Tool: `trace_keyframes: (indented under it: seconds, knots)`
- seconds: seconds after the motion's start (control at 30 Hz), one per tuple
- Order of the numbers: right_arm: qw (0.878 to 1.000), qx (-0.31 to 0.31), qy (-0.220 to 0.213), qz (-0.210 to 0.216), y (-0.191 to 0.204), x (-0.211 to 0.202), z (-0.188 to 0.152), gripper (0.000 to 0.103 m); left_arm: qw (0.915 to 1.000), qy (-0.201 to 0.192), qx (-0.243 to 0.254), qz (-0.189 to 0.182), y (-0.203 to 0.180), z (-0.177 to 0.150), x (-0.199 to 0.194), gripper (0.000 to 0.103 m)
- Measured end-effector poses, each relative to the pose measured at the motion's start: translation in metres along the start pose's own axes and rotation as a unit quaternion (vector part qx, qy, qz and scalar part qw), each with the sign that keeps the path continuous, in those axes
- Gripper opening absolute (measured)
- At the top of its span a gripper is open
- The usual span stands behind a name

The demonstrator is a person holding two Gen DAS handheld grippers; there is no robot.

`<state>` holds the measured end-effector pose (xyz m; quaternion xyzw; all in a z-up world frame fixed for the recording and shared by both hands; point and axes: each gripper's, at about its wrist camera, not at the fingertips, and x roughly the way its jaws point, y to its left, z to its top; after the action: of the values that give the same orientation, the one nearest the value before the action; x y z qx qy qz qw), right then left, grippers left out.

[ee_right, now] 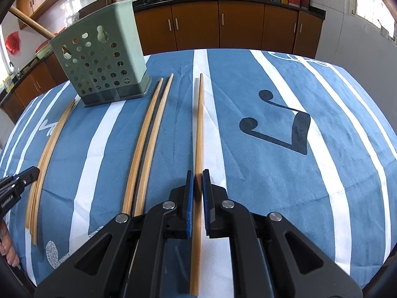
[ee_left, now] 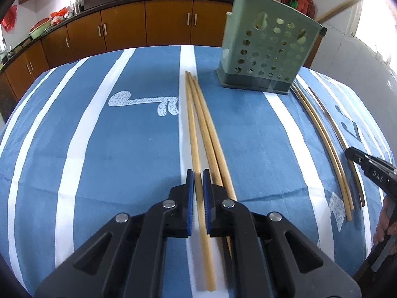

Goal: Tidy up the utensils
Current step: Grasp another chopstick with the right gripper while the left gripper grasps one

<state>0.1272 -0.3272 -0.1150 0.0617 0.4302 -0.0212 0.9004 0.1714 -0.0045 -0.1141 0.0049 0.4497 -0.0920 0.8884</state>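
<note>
Left wrist view, left to right.

Item 1: blue cloth (ee_left: 99,149) with white stripes, covering the counter across the whole lower frame.

Item 2: left claw (ee_left: 198,181), bottom centre, angled steeply down at the cloth. Jaws clenched on one bamboo chopstick (ee_left: 192,129), blue pads pressing its sides. The stick runs from the bottom centre up the white middle stripe.

Item 3: two further chopsticks (ee_left: 211,139) just right of the gripped one, lying on the cloth, their far tips close together with it.

Item 4: green perforated utensil holder (ee_left: 268,47), upright, upper right of centre, standing on the cloth.

Item 5: another group of chopsticks (ee_left: 327,146), curving down the right side, lying flat.

Item 6: right claw (ee_left: 352,154), entering at the right edge, tip beside that group; part of a hand (ee_left: 387,223) visible under it at the lower right edge.

Right wrist view, left to right.

Item 7: left claw's tip at the left edge, touching or just beside a bundle of chopsticks.

Item 8: utensil holder, upper left, upright.

Item 9: a pair of chopsticks left of centre, lying side by side.

Item 10: right claw, bottom centre, pitched down, clenched on a single chopstick (ee_right: 199,124) running up the white stripe.
</note>
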Motion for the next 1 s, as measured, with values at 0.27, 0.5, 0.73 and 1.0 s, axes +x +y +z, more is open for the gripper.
trace_keyframes:
  seconds: [0.27, 0.5, 0.73, 1.0]
  knots:
    - [1.000, -0.004, -0.005, -0.001, 0.004, 0.011, 0.013, 0.007, 0.9988, -0.003, -0.040, 0.029, 0.034, 0.021, 0.011, 0.008]
    - [1.000, -0.006, -0.013, -0.004, 0.003, 0.019, 0.022, 0.008, 0.9988, -0.012, -0.043, 0.018, 0.048, 0.026, 0.014, 0.009]
    - [1.000, -0.009, -0.020, -0.003, 0.003, 0.019, 0.020, 0.008, 0.9990, -0.025, -0.028, 0.025, 0.043, 0.022, 0.013, 0.010]
    - [1.000, -0.012, -0.020, -0.007, 0.003, 0.018, 0.021, 0.008, 0.9989, -0.026, -0.032, 0.021, 0.045, 0.022, 0.014, 0.010]
